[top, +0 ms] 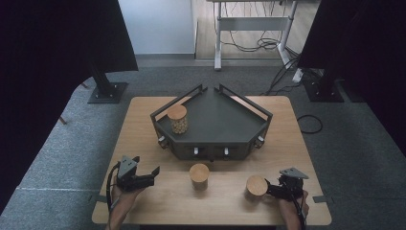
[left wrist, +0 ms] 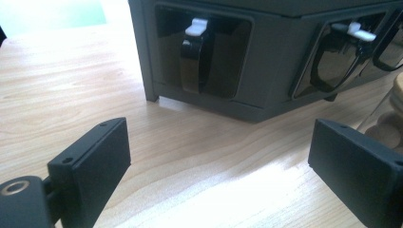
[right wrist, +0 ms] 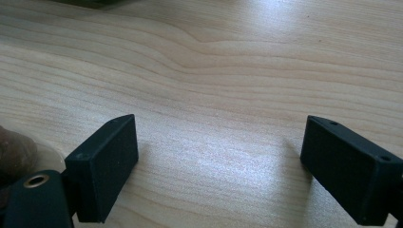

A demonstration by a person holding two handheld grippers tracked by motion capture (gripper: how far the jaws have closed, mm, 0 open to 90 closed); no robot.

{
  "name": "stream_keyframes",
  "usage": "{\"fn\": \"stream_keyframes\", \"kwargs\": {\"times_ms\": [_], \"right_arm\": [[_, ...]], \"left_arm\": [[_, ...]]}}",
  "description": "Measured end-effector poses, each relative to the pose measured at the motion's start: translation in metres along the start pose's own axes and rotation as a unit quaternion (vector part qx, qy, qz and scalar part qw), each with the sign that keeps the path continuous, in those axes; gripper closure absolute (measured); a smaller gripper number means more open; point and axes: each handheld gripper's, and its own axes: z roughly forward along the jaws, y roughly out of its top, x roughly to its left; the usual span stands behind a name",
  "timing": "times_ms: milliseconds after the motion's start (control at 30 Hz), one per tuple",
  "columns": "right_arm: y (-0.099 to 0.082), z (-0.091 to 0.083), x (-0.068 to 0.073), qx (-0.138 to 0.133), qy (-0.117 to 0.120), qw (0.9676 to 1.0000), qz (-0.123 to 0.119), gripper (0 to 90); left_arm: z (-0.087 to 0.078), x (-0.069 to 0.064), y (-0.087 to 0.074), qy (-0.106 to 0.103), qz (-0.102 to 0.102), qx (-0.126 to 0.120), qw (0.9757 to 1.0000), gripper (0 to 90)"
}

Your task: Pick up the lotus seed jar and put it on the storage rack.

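1. Nearest the high camera, at the bottom left, the person's left hand (top: 125,194) comes up over the near edge of the tabletop (top: 143,143), forearm slanting in from below, and holds the left claw (top: 156,171) roughly level, pointing right toward the middle jar.
2. Its jaws stand wide apart with nothing between them (in the left gripper view only bare wood lies in the gap). Ahead of them is the front of the dark tray stand (left wrist: 266,99), with black loops hanging in its windows.
3. The middle jar (top: 199,176), wood-lidded, stands upright on the tabletop just in front of the stand (top: 215,122), well apart from the left claw.
4. Another jar (top: 177,119) stands upright on the stand's top, at its left side.
5. The right jar (top: 256,187) stands near the front right of the tabletop, just beside the right claw (top: 271,189).
6. The right hand (top: 293,203) enters from the bottom edge, holding its claw low and pointing left at that jar; its jaws are apart, and in the right gripper view only wood grain lies between them.
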Motion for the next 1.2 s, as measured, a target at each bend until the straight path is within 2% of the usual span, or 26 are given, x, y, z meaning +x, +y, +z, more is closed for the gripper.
{"fn": "stream_keyframes", "kwargs": {"times_ms": [1200], "right_arm": [[0.000, 0.000, 0.000, 0.000, 0.000, 1.0000, 0.000, 11.8]], "left_arm": [[0.007, -0.005, -0.023, 0.009, -0.003, 0.040, 0.9992, 6.6]]}}
